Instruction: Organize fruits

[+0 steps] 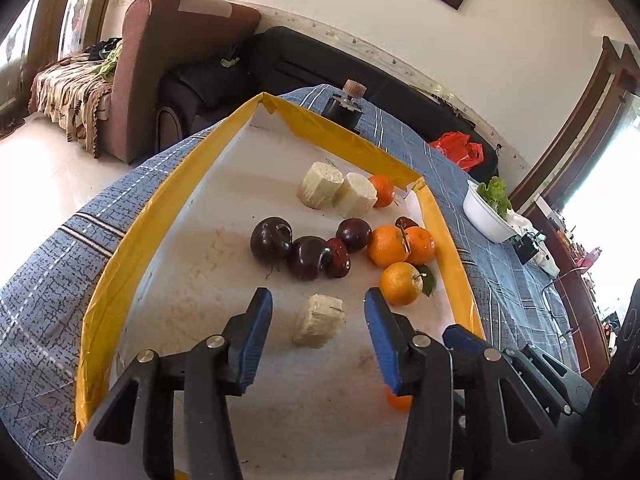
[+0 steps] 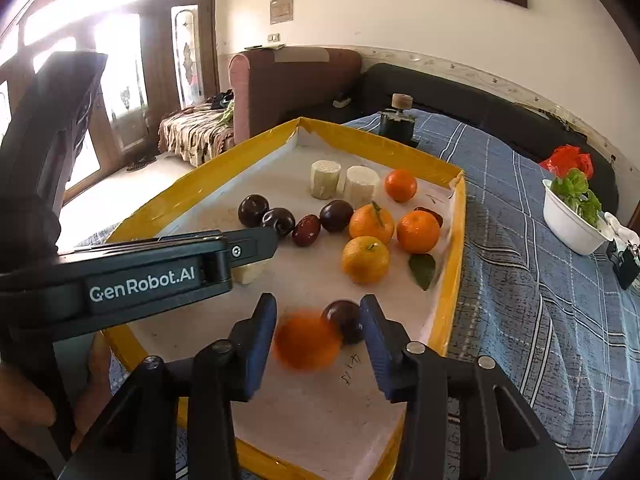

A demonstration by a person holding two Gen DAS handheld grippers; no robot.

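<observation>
Yellow tape rims the shallow white tray (image 2: 448, 264), and I'll place everything by it. The tray sits on a blue checked cloth (image 2: 540, 280). Near its far rim stand two pale cut chunks (image 1: 338, 190) with an orange beside them; across the middle lie dark plums (image 1: 308, 256), and toward the right rim a cluster of oranges (image 1: 400, 258).

The left claw (image 1: 318, 320) hangs low over the near half of the tray, blue pads apart, a third pale chunk (image 1: 319, 321) lying loose between them, untouched. The right claw (image 2: 318, 324) hovers by the near right corner, also apart, around a blurred orange (image 2: 306, 340) that looks to be rolling free, a lone plum (image 2: 345, 320) just behind it.

My guess: both pieces are freshly let go, so sorting is midway. Next, each stray wants carrying to its own kind, the chunk to the far rim, the orange to the cluster.

The left half of the tray lies bare, good room for moving. The right rim is close to the orange cluster, so that side is tight.
</observation>
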